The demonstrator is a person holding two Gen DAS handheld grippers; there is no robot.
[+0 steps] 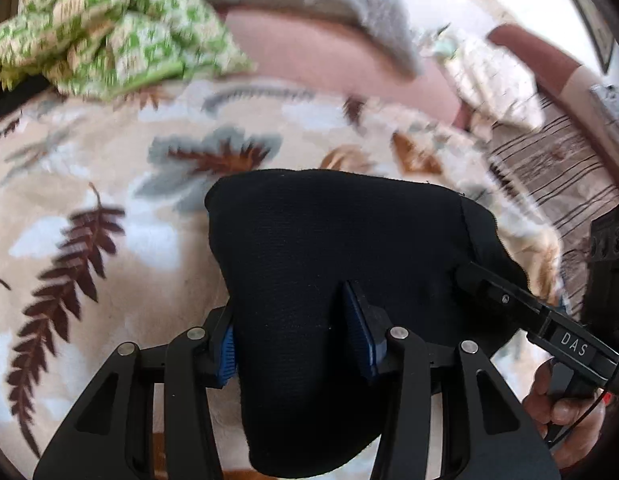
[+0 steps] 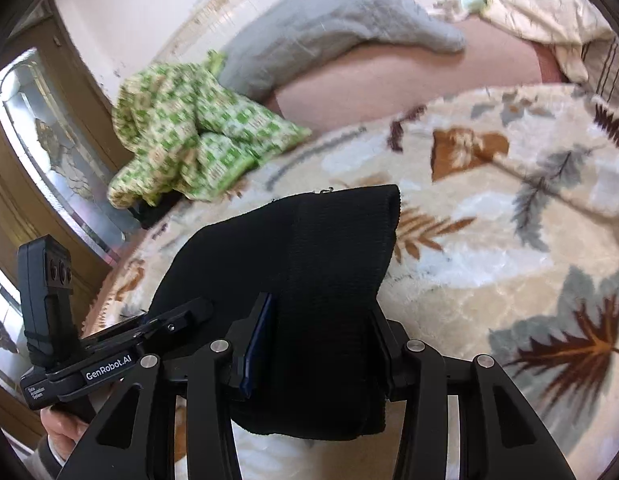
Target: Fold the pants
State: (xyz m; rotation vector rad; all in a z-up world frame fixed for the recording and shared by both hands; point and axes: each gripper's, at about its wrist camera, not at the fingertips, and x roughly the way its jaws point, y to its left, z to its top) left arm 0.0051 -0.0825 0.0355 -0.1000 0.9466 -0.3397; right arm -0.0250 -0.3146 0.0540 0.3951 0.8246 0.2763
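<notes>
both grippers, left [image 1: 295,330] and right [image 2: 323,340], jaws clamped on black pants [image 1: 337,248], lifted off the bed blanket [image 1: 109,168]; green cloth [image 1: 109,28] at 11 o'clock. likely carrying the fold over.

Black pants [image 1: 333,264] — plain, matte knit fabric, bunched into a thick folded bundle with no legs or waistband laid out flat. The bundle is raised above a leaf-patterned blanket [image 1: 109,200], its upper rounded edge curving forward and its lower part hanging down. In the right wrist view the same bundle shows a ribbed band — a broad vertical strip — running down its right-hand side.
</notes>
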